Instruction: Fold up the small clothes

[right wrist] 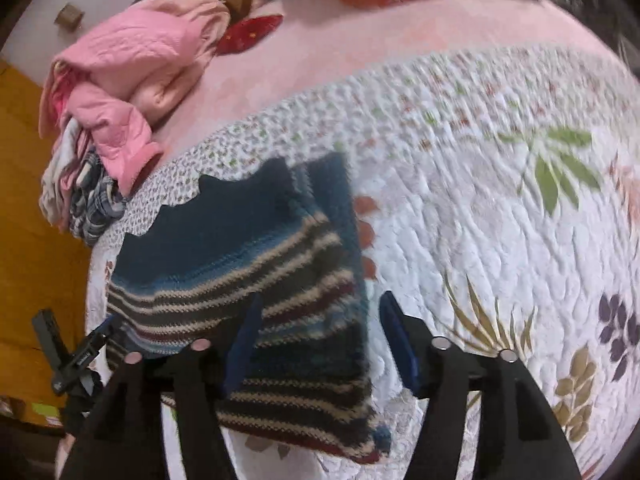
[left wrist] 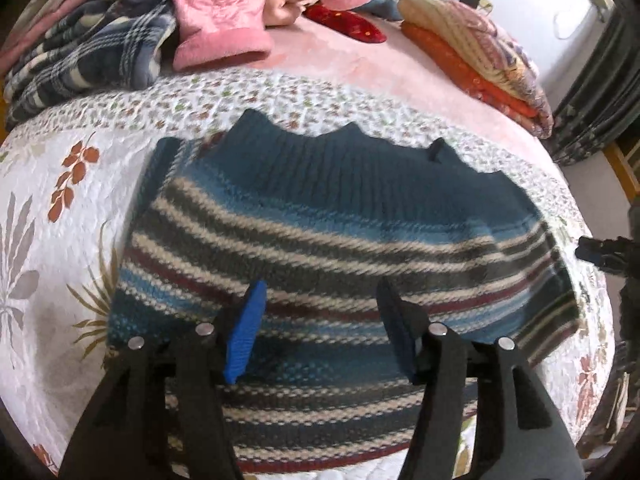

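A knitted sweater [left wrist: 320, 208] with a teal ribbed band and cream, grey and maroon stripes lies flat on a white floral quilt [left wrist: 60, 240]. My left gripper [left wrist: 321, 284] hovers open over its striped near half, with nothing between the blue pads. The right wrist view shows the same sweater [right wrist: 240, 248] at the left, lying as a folded rectangle. My right gripper [right wrist: 320, 298] is open above the sweater's right edge, one finger over the knit and the other over the quilt [right wrist: 480, 200]. The right gripper's tip [left wrist: 596, 254] shows at the frame's right edge, beside the sweater.
A pink jacket [left wrist: 224, 12] and a plaid blanket [left wrist: 92, 56] are heaped at the back left of the bed. Folded orange and striped bedding [left wrist: 472, 52] is stacked at the back right. A red cloth [left wrist: 344, 24] lies between them. The bed's edge drops off at the right, by a dark curtain [left wrist: 600, 100].
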The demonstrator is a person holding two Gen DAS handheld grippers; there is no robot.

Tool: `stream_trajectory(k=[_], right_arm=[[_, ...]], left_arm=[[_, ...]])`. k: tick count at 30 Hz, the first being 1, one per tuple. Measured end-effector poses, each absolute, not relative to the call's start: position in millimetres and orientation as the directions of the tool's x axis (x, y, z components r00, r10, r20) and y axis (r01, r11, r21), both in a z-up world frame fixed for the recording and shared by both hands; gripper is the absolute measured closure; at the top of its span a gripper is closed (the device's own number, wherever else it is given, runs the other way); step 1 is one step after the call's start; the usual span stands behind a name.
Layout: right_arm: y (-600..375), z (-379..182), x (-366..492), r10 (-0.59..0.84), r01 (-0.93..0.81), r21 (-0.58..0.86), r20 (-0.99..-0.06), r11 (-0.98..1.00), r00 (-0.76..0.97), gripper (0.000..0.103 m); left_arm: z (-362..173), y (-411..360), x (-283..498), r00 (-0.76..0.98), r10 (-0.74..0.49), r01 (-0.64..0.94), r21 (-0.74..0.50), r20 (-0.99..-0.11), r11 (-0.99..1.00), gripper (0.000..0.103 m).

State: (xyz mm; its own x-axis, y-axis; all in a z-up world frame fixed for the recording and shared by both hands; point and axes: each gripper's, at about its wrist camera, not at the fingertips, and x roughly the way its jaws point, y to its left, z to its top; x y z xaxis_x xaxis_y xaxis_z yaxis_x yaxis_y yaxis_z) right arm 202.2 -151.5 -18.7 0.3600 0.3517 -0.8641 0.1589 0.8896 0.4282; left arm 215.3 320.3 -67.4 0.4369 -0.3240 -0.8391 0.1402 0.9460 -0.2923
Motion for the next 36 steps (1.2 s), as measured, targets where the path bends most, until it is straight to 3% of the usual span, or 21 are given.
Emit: stream_trajectory(k=[12,13,14,17,22,36], right_arm=[[-145,-88,201,0.476,0.211,0.526,-0.844,0.824,0.247,0.04],[-142,-88,203,0.477,0.205,0.528,-0.842,0.824,0.251,0.047],[-142,-88,203,0.499,0.198,0.549,-0.828,0.812,0.255,0.066],[-138,-80,202,0.513,0.177,0.566,-0.814,0.805,0.274,0.077],[-136,-58,203,0.542,0.114,0.602,-0.774,0.79,0.328,0.08],[-145,-87,201,0.511,0.202,0.576,-0.807,0.793,0.297,0.081]], left_arm=[[-90,295,215,0.369,-0.37,0.168,-0.33,-0.853,0.929,0.043],[-92,296,215,0.368,-0.37,0.167,-0.33,-0.853,0.929,0.043],[-94,296,215,0.367,-0.37,0.167,-0.331,-0.853,0.929,0.043],[-95,296,216,0.367,-0.37,0.171,-0.329,-0.854,0.929,0.043],[-94,302,215,0.373,-0.367,0.16,-0.331,-0.852,0.93,0.043],[-101,301,217,0.366,-0.363,0.189,-0.313,-0.857,0.931,0.041]])
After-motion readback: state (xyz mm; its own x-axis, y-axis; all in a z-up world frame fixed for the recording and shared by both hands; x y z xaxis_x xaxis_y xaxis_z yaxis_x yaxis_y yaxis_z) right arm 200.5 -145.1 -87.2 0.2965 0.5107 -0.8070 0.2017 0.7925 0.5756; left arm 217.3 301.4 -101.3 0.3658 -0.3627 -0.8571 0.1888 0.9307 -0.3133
